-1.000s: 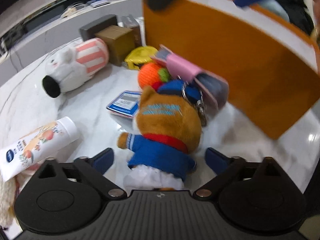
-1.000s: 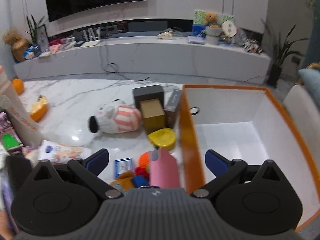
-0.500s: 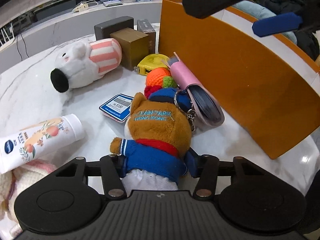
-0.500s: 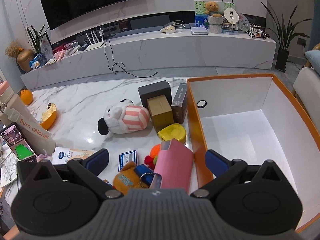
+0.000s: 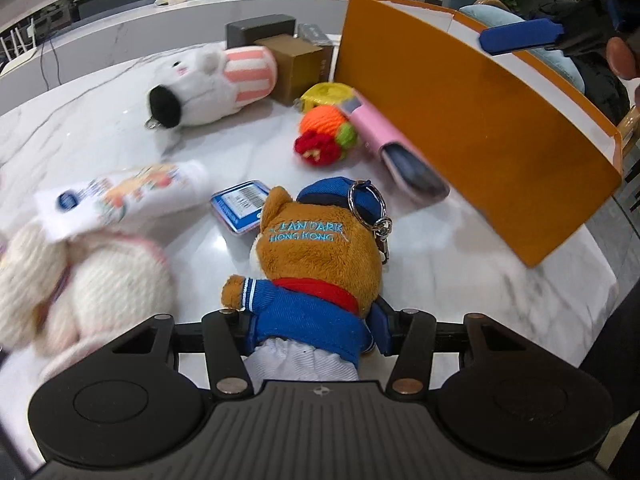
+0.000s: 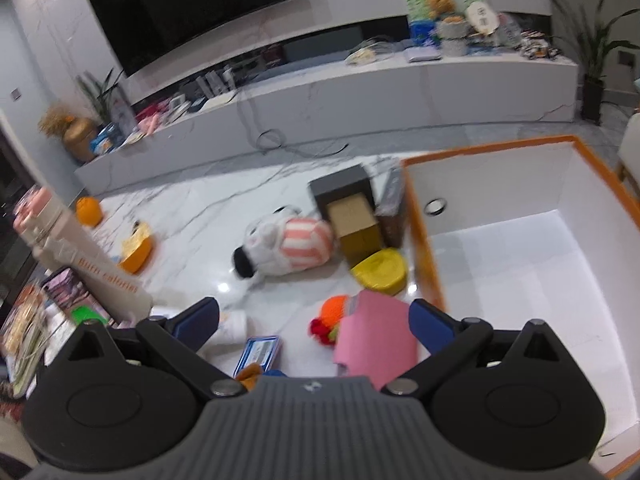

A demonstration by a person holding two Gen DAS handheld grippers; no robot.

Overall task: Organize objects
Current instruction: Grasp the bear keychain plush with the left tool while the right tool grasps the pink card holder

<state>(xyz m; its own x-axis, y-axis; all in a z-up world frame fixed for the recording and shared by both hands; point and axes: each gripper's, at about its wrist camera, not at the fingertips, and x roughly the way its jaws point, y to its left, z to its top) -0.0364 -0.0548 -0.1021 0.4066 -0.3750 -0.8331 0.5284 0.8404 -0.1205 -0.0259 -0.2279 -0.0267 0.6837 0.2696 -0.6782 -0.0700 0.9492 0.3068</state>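
The left gripper [image 5: 310, 330] has closed on the brown plush bear in a blue jacket [image 5: 320, 268] — it lies on the white marble table [image 5: 440, 280], just beside the orange-walled box [image 5: 472, 120]. The right gripper [image 6: 314, 320], its jaws just narrowing slightly, stands wide and empty above the pink wallet [image 6: 376, 336].

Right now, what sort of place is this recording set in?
Most likely a home living room: a large wall-mounted TV over a long low media console, potted plants beside it, and toys scattered on a marble table.
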